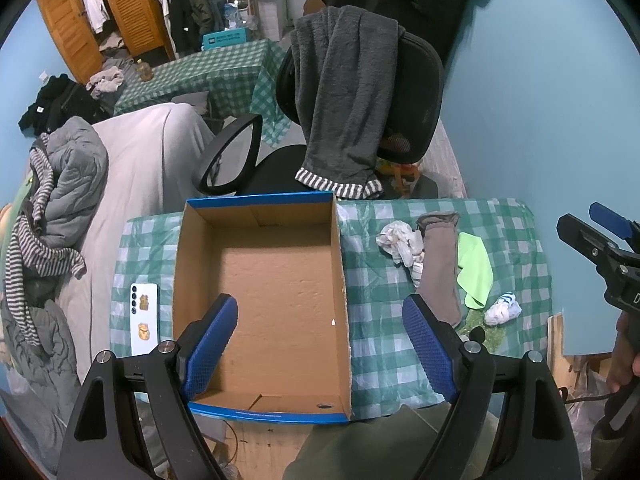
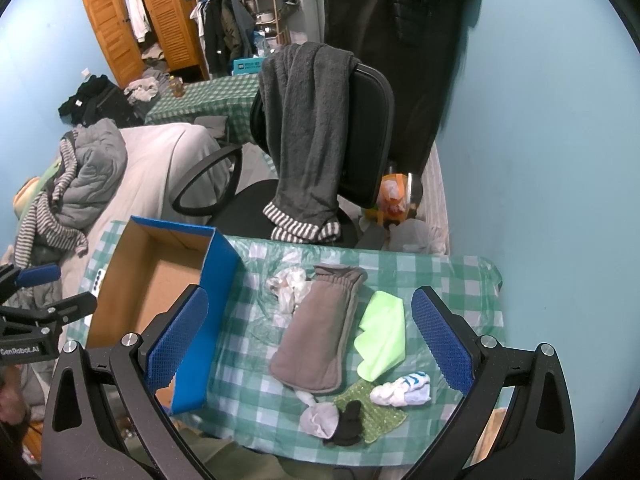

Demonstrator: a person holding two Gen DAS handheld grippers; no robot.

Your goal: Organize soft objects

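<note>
An empty cardboard box [image 1: 276, 276] with blue outer walls [image 2: 216, 316] sits on the green checked table [image 1: 380, 356]. My left gripper [image 1: 320, 344] hovers open above it, holding nothing. Right of the box lie soft things: a crumpled white cloth [image 2: 288, 284], a grey-brown sock pair [image 2: 320, 336], a lime green cloth [image 2: 382, 332], a white-and-blue sock ball [image 2: 402, 390], a grey and black sock bundle [image 2: 334, 420] and a green glittery cloth [image 2: 372, 412]. My right gripper [image 2: 312, 344] is open above the grey-brown socks, empty. It also shows at the right edge of the left wrist view.
A white phone [image 1: 144, 316] lies on the table left of the box. An office chair [image 1: 360, 112] draped with a dark grey towel stands behind the table. A bed with heaped clothes [image 1: 60, 200] is at the left, a blue wall at the right.
</note>
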